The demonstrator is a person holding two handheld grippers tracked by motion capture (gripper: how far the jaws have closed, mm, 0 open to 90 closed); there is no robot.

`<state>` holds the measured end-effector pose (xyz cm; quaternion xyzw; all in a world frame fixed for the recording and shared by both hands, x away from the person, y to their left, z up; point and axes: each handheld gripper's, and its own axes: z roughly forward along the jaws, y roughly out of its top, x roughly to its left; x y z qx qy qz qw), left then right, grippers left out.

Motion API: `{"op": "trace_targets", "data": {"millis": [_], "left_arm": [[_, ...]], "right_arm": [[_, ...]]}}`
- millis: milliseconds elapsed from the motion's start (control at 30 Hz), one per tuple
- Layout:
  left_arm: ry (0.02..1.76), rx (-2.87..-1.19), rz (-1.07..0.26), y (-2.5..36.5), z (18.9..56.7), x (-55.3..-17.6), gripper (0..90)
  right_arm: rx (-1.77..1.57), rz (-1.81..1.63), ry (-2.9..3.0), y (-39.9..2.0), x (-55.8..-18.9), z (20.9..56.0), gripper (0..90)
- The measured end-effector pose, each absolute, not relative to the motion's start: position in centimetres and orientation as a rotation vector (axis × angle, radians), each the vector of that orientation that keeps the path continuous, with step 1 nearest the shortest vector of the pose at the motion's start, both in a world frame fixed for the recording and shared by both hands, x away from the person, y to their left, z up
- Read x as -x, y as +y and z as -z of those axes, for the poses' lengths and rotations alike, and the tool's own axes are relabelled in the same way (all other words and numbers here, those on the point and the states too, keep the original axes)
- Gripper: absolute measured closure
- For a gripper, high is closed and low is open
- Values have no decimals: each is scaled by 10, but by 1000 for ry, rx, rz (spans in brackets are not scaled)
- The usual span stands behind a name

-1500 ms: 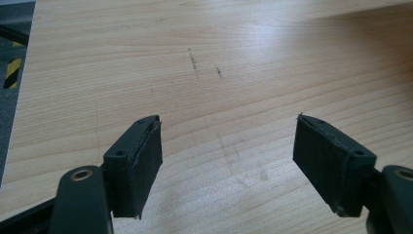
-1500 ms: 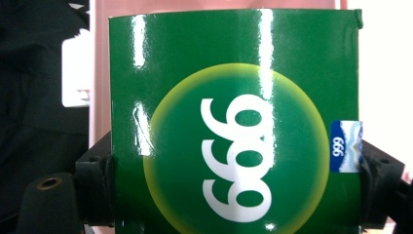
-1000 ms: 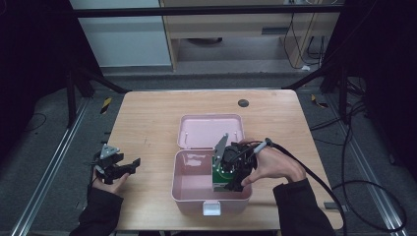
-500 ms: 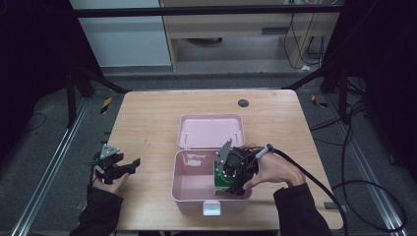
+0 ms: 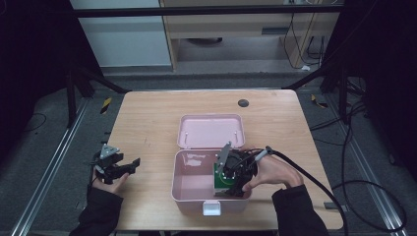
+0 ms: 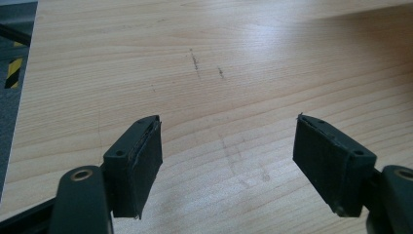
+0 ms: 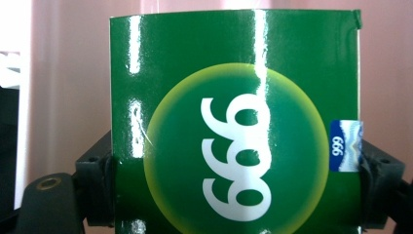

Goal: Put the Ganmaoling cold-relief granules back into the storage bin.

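Note:
A glossy green box (image 7: 234, 122) printed with white "999" in a yellow-green circle is clamped between my right gripper's (image 7: 236, 168) two black jaws. In the high view that right gripper (image 5: 231, 183) holds the green box (image 5: 221, 180) down inside the open pink case (image 5: 189, 194), near its right side. The case's lid (image 5: 210, 131) lies folded back behind it. My left gripper (image 5: 129, 165) rests open at the table's left edge; in its own view the left gripper (image 6: 229, 163) has its jaws spread wide over bare wood.
The wooden table (image 5: 275, 123) carries a small dark round disc (image 5: 243, 103) near its far edge. A white latch (image 5: 212, 208) sits on the case's front wall. A black cable (image 5: 314, 179) trails from the right gripper off the right side.
The right gripper has sunk lower into the pink case with the green box. The left gripper has stayed in place.

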<state>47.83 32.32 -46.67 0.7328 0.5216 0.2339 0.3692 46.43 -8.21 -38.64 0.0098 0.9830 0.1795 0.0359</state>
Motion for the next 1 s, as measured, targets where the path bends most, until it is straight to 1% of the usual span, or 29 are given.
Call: {"op": "trace_targets", "data": {"millis": [367,533,800,1000], "left_arm": [[1339,-1880,-600,323,466,-478,256],[1339,-1877,-601,324,466,-478,256],[1338,-1879,-602,323,466,-478,255],[1339,-1879,-603,323,466,-478,255]], "right_arm": [[-34,-505,3040,-81,-466,392,149],[-40,-456,3049,-79,-468,396,109],[-93,-548,2996,-88,-467,377,99],[-167,-764,2856,-105,-466,351,112]]}}
